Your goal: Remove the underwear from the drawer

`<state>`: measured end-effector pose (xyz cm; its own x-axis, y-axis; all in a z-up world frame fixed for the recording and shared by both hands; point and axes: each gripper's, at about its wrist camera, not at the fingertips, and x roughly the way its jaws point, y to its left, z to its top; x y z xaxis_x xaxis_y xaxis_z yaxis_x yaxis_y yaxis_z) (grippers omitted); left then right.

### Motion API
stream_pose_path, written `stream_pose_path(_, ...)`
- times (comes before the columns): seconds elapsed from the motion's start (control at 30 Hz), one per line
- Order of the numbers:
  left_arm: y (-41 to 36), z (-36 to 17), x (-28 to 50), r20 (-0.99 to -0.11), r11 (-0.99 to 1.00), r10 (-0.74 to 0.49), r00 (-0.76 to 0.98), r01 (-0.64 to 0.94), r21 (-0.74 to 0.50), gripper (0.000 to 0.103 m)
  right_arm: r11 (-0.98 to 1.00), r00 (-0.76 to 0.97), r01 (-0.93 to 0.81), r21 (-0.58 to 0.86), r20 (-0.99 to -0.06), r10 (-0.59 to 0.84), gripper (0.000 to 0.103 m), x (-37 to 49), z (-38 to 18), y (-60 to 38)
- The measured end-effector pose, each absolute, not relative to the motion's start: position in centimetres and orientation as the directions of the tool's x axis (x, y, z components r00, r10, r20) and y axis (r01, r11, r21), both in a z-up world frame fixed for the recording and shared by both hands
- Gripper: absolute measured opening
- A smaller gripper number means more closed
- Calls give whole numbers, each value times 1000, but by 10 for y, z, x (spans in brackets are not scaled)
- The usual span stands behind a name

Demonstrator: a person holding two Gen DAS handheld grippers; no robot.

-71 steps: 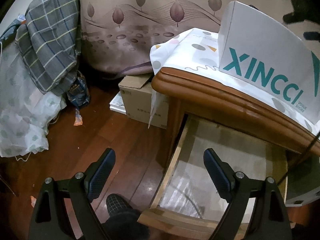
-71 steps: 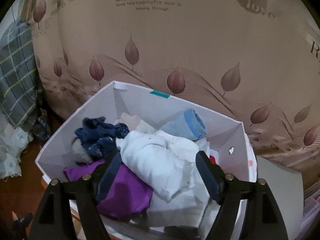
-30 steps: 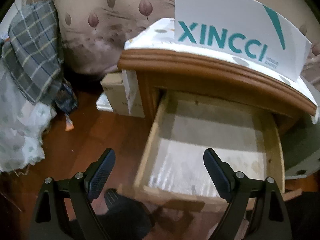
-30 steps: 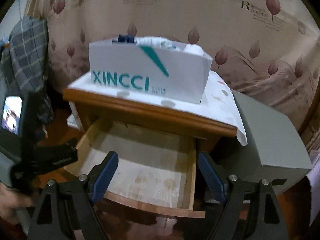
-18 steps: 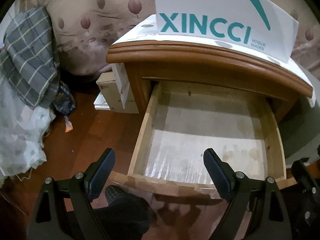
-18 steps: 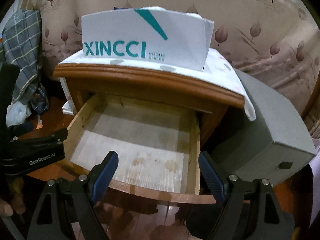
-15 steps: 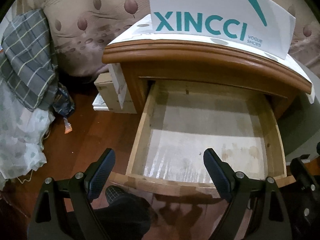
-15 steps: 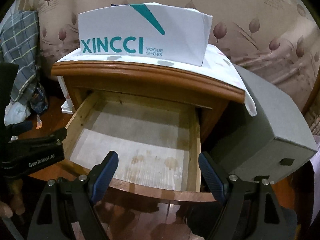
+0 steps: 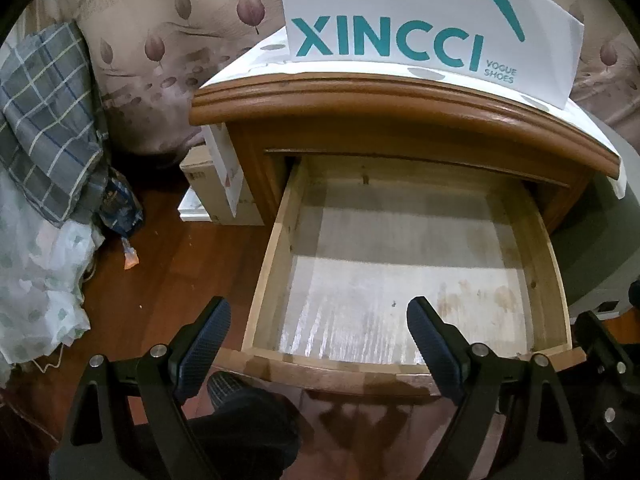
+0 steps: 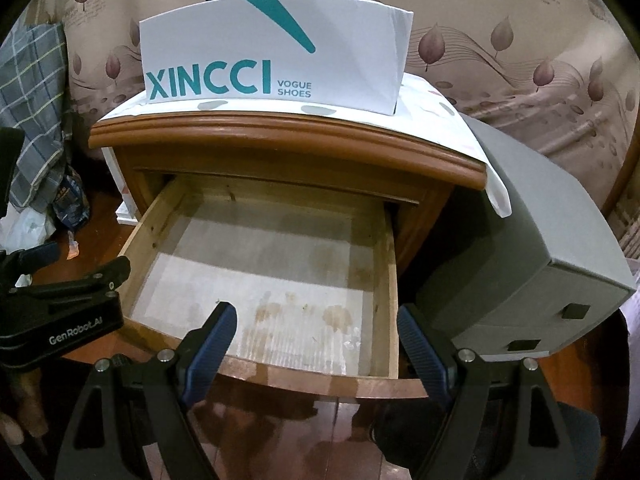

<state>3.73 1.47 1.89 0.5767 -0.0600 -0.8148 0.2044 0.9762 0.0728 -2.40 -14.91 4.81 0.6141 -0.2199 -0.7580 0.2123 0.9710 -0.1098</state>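
Both tools hovered at the near edge of the pulled-out drawer [image 9: 404, 280], angled down into it. Left tool [image 9: 316, 332] and right tool [image 10: 314, 332] both had fingers spread apart, gripping nothing.

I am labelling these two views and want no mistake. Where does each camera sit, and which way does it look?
Left wrist: sits on the left gripper, looks down into the open drawer; its open jaws and a dark foot show.
Right wrist: sits on the right gripper, faces the same drawer from further right; the left gripper shows at the left edge.
Shared: drawer, XINCCI box, nightstand.
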Motion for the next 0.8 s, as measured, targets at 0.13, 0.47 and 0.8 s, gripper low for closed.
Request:
stream_pose_path(0.13, 14, 18, 38, -816, 977, -55, 576, 201, 76, 88, 971, 611, 215, -108, -761, -220, 84, -24, 48, -150)
stream_pose_path(0.47, 14, 17, 40, -821, 977, -62, 568, 203, 67, 88, 973, 601, 204, -108, -771, -212, 84, -23, 45, -147)
stream_pose_path(0.8, 15, 16, 39, -818, 977, -61, 572, 202, 69, 88, 974, 599, 198, -108, -774, -207, 84, -23, 43, -146)
